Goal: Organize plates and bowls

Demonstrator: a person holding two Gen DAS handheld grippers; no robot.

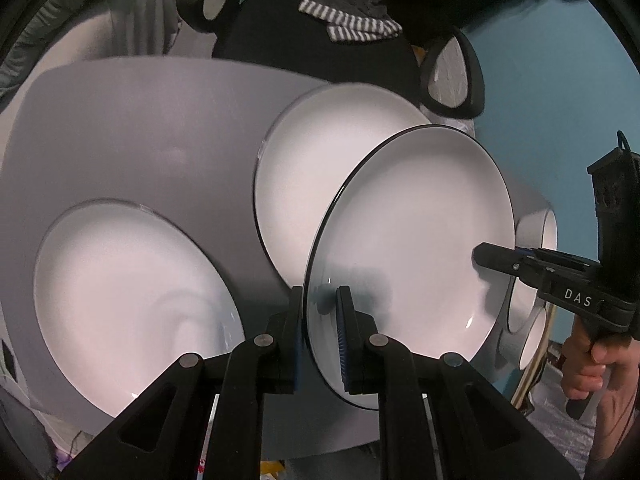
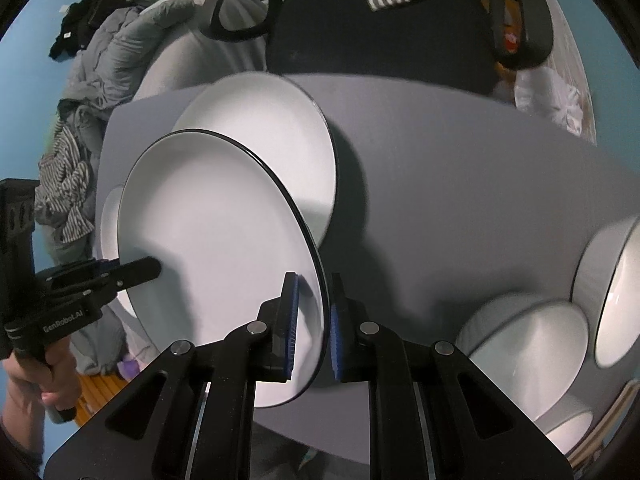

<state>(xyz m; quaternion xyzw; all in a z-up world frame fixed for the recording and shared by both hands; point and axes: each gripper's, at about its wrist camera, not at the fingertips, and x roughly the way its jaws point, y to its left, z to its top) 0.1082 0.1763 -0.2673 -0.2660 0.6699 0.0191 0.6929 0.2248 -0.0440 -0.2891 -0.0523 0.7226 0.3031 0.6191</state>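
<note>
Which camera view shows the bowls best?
The right wrist view: three bowls lie on the grey table at its right edge. In the left wrist view the held plate and right gripper hide most of them.

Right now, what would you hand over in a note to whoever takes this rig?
Left gripper: shut on the black-rimmed plate, clamping one rim.
Right gripper: shut on the same plate's opposite rim.
The plate is held clear of the grey table, over a second plate lying there.
A third plate lies to the left; bowls sit to the right.
Done: plate lifted.
Left: set it down on a plate, then gather the bowls.
</note>
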